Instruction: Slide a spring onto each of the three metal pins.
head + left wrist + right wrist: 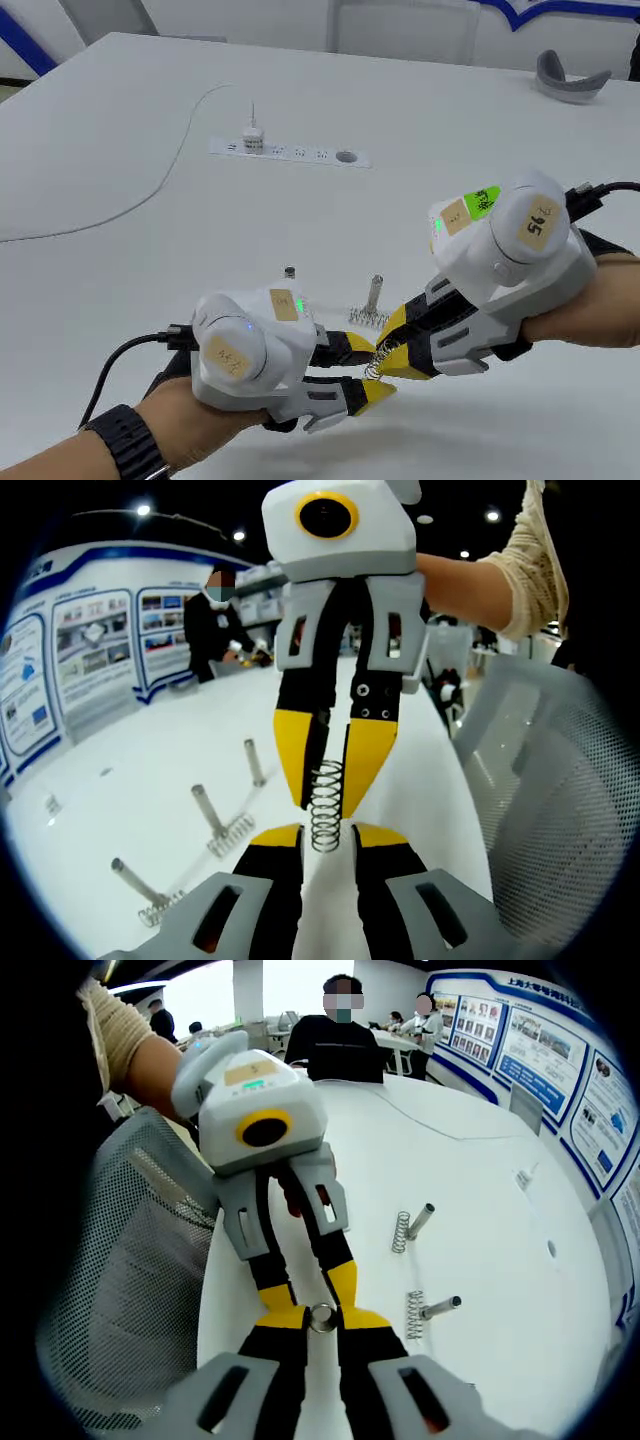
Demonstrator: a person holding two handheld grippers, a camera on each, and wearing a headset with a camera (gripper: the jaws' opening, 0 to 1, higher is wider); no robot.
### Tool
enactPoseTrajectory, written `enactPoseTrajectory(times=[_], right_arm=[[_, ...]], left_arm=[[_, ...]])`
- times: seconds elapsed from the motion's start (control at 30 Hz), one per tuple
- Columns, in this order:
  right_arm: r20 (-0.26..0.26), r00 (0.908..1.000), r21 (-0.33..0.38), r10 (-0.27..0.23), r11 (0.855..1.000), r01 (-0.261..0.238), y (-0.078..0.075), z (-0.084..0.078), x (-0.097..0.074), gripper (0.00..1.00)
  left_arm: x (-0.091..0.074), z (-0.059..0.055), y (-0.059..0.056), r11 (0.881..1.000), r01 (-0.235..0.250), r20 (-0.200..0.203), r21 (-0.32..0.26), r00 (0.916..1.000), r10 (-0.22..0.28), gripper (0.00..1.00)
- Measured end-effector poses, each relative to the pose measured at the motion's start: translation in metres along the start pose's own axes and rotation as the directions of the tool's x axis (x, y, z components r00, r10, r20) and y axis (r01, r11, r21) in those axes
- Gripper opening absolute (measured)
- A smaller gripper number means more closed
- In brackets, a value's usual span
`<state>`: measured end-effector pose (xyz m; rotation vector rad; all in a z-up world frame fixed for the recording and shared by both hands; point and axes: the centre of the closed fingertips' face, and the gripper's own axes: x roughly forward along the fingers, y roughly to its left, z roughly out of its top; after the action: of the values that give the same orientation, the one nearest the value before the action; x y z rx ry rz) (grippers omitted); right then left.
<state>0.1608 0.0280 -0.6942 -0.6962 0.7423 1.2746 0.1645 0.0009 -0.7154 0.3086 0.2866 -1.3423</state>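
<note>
a loose spring (326,815) hangs in the air between two hand-held grippers above a white workbench (150,250). the right gripper (322,1322) pinches the spring's upper end between narrow, yellow-tipped jaws. the left gripper (368,370) brackets the lower end with jaws drawn just as narrow, though it cannot be told whether they press on the wire.

just beyond the tips stands the nearest pin (135,880) with a coil (160,910) at its foot. the middle pin (208,810) has a second coil (232,832) at its foot. the bare pin (255,762) stands a little further off, so by the look of it two of the three are done and this spring belongs on the last one. further back on the bench lie a power strip (290,153) and a thin cable (130,205).

the step likely goes best if one gripper alone owns the spring, gripping it near one end so the other end stays open and clear of the jaws. the spring then needs to be lined up with the bare pin's axis and its open mouth brought over the tip before the grip is eased. too hard a pinch could flatten the coils or flick the spring away. a slanted approach may snag a turn on the pin's top or nudge the neighbouring pins.
</note>
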Motion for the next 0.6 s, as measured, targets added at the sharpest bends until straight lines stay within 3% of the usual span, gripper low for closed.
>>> enactPoseTrajectory(times=[0.6], right_arm=[[-0.014,0.9972,0.057,-0.074,0.996,0.075,-0.025,-0.017,-0.026,0.12]], left_arm=[[-0.023,-0.008,0.015,0.993,-0.054,0.026,-0.1,0.9981,0.057,0.36]])
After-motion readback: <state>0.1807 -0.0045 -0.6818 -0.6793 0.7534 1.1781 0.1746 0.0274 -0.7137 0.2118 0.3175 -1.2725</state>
